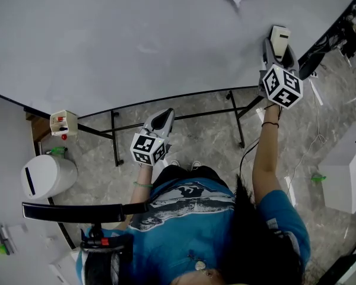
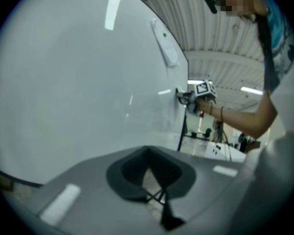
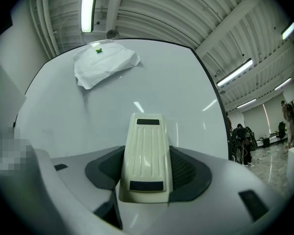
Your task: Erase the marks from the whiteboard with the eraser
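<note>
The whiteboard fills the upper part of the head view; I make out only a faint smudge on it, no clear marks. My right gripper is raised at the board's right side, shut on a cream ribbed eraser that points at the board. The right gripper view shows the eraser clamped between the dark pads. My left gripper hangs lower, below the board's bottom edge, shut and holding nothing. The left gripper view shows the board and the right gripper at its far edge.
A crumpled white sheet with a green dot is stuck near the board's top. The board's black stand crosses the marble floor. A white bin, a small box, a white case and floor cables lie around.
</note>
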`<action>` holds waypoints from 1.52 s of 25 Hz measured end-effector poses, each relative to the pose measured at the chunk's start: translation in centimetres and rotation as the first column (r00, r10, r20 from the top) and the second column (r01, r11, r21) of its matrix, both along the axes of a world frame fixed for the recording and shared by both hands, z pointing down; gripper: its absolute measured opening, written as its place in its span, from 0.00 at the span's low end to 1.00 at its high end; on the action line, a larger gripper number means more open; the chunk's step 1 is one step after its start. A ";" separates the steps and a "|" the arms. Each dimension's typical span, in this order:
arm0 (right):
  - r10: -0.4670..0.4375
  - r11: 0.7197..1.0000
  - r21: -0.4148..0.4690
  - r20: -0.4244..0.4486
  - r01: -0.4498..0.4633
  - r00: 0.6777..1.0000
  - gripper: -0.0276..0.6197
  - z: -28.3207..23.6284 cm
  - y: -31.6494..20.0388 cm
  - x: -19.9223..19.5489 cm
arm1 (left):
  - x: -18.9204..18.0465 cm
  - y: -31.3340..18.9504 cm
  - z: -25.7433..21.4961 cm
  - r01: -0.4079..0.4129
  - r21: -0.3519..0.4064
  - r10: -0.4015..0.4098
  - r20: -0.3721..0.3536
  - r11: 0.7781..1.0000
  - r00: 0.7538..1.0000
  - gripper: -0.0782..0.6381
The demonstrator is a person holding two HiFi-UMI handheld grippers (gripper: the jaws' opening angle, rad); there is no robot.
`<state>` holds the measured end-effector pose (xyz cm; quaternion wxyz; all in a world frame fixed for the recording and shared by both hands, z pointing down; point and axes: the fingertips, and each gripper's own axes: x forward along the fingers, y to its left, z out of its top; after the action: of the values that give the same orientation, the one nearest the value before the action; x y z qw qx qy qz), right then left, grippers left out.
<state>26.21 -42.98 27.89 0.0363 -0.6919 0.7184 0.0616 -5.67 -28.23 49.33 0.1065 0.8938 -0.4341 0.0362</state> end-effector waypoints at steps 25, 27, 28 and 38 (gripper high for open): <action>-0.288 0.948 0.016 -0.389 0.319 0.875 0.45 3.2 2.9 -31.1 | -3.9 0.3 1.2 0.095 -0.008 -0.095 -0.007 0.995 0.995 0.11; -0.303 0.943 0.004 -0.398 0.332 0.866 0.45 3.7 3.0 -32.0 | -4.0 0.4 1.3 0.098 -0.010 -0.098 -0.006 0.995 0.995 0.11; -0.308 0.942 0.000 -0.401 0.336 0.863 0.45 3.9 3.1 -32.2 | -4.1 0.4 1.3 0.099 -0.011 -0.099 -0.006 0.995 0.995 0.11; -0.306 0.948 0.028 -0.205 0.318 0.930 0.45 2.4 2.7 -22.2 | -3.3 0.1 1.0 0.076 -0.009 -0.076 -0.004 0.997 0.997 0.11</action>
<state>3.98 -40.28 30.27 -0.0051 -0.5578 0.8171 0.1454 -8.96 -28.10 50.31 0.1127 0.8763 -0.4674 0.0319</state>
